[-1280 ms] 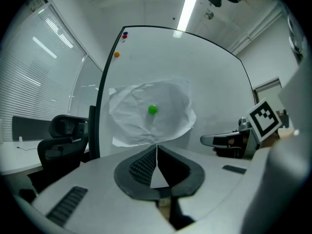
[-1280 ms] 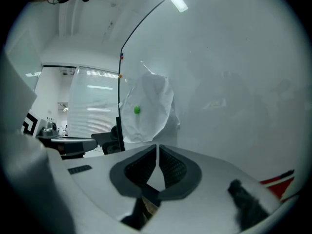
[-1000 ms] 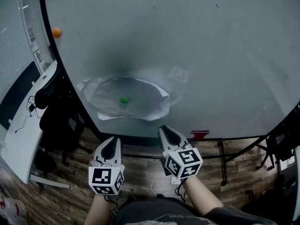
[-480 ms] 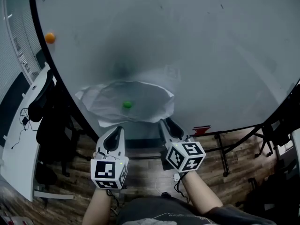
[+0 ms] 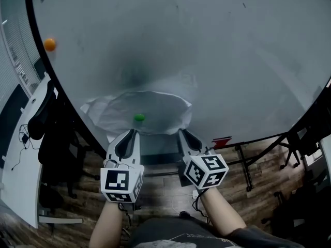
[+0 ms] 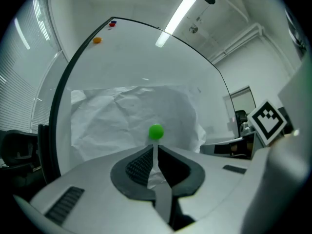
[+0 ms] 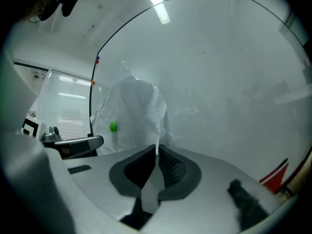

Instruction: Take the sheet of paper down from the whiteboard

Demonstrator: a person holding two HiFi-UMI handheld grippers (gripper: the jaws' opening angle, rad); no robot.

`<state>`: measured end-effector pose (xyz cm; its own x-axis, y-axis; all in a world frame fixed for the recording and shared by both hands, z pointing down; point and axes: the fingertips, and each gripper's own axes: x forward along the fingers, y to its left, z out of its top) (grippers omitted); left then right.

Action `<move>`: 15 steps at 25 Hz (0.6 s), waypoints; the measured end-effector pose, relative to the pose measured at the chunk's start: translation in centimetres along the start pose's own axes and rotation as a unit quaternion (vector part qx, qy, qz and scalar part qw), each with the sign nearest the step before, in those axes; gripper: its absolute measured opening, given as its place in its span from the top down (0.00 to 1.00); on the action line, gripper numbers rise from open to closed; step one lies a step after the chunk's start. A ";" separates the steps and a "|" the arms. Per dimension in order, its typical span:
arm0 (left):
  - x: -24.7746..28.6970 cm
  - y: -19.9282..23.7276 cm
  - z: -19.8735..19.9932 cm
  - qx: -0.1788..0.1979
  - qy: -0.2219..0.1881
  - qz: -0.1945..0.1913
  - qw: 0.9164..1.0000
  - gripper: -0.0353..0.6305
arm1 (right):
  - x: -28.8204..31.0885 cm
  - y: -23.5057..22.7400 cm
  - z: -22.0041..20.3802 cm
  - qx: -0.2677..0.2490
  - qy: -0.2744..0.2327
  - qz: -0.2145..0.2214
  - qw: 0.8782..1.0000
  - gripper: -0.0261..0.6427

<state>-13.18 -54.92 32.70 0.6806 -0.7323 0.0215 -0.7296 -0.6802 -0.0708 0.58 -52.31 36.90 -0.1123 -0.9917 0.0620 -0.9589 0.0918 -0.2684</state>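
A crumpled white sheet of paper (image 5: 152,103) (image 6: 122,116) (image 7: 139,106) hangs low on the left of the whiteboard (image 5: 217,50), pinned by a green magnet (image 5: 139,117) (image 6: 156,131) (image 7: 113,126). My left gripper (image 5: 130,132) (image 6: 155,147) is shut and points level at the sheet's lower edge, just under the magnet, with nothing between its jaws. My right gripper (image 5: 181,132) (image 7: 156,147) is shut too, its tips at the sheet's lower right corner. Whether either tip touches the paper is unclear.
An orange magnet (image 5: 49,44) (image 6: 97,40) sits high on the board's left edge. A red object (image 5: 221,143) (image 7: 275,174) lies on the board's ledge to the right. A black chair (image 5: 46,133) and white desk (image 5: 15,169) stand at the left, the board's stand (image 5: 243,164) below right.
Both grippers have risen toward the sheet's lower edge, the left one more. Their jaws have stayed shut. The paper and magnet have not moved on the board.
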 end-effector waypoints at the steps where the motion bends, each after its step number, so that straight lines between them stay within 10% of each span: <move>1: 0.2 0.0 0.3 0.000 -0.004 -0.001 1.000 0.91 | 0.0 0.0 0.0 0.001 -0.001 0.001 1.000 0.91; 15: 2.3 -0.6 3.6 0.032 -0.045 0.044 0.998 0.70 | 0.2 0.1 -0.1 0.006 0.003 0.024 1.000 0.91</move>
<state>-10.93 -56.11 29.18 0.6200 -0.7809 -0.0761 -0.7825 -0.6085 -0.1317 0.41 -52.52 36.95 -0.1595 -0.9857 0.0552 -0.9493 0.1378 -0.2825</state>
